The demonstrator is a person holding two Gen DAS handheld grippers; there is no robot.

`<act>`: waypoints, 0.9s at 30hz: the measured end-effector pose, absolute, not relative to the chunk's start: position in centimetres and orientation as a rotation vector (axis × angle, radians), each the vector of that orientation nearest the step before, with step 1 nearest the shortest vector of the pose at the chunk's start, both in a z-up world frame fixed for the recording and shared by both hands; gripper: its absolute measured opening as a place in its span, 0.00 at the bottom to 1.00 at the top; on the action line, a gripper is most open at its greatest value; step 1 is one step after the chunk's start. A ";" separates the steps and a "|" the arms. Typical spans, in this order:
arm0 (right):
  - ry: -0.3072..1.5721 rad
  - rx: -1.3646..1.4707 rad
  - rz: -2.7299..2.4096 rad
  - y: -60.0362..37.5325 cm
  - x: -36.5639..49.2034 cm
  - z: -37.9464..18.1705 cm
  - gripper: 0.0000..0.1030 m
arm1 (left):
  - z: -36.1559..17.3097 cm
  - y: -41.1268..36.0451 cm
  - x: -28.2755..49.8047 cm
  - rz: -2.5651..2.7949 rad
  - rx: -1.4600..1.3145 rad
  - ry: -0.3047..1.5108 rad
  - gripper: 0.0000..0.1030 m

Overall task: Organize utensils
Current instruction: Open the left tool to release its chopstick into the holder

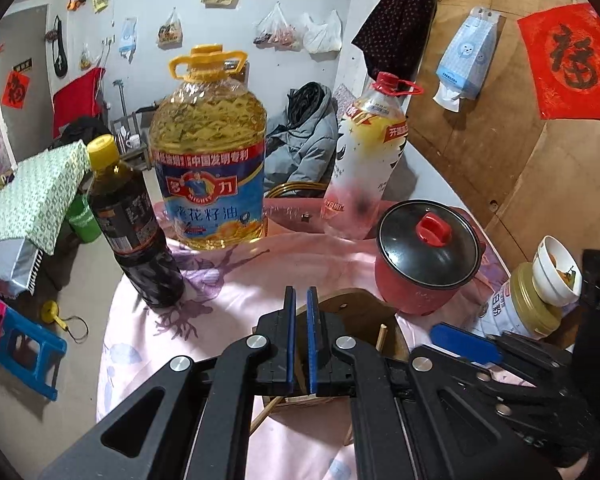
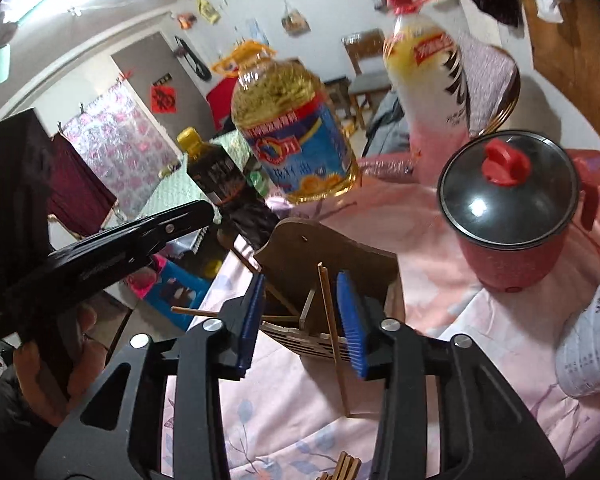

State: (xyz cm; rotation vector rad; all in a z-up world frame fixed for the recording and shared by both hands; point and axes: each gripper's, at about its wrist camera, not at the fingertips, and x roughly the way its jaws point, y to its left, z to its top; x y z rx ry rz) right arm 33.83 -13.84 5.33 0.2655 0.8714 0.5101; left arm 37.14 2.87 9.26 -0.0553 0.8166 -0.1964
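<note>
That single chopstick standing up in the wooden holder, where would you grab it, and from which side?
Take the chopstick on its bare upper stretch, above the wooden holder rim, coming from above. It stands almost upright with its lower part inside the holder, so only the top is free. The right tongs are open and already straddle it; closing across the thin shaft should probably hold it.

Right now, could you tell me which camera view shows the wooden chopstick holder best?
The right wrist view: the wooden chopstick holder sits centred, its back panel, slatted front and chopsticks visible. In the left wrist view, the holder is mostly hidden behind the left hand-held gripper.
</note>
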 end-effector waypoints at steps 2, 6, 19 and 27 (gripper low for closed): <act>0.910 0.250 0.501 -13.3 34.6 4.8 0.39 | 9.0 3.1 37.3 -0.193 -0.059 0.823 0.06; 0.978 0.173 0.464 -11.9 36.2 3.7 0.38 | 8.8 3.4 37.1 -0.179 -0.046 0.823 0.07; 0.893 0.091 0.502 -11.8 33.8 6.5 0.06 | 6.8 8.8 30.5 -0.103 -0.062 0.833 0.37; 0.671 0.072 0.486 -12.9 31.9 15.6 0.06 | 1.2 12.7 21.3 -0.020 -0.073 0.949 0.40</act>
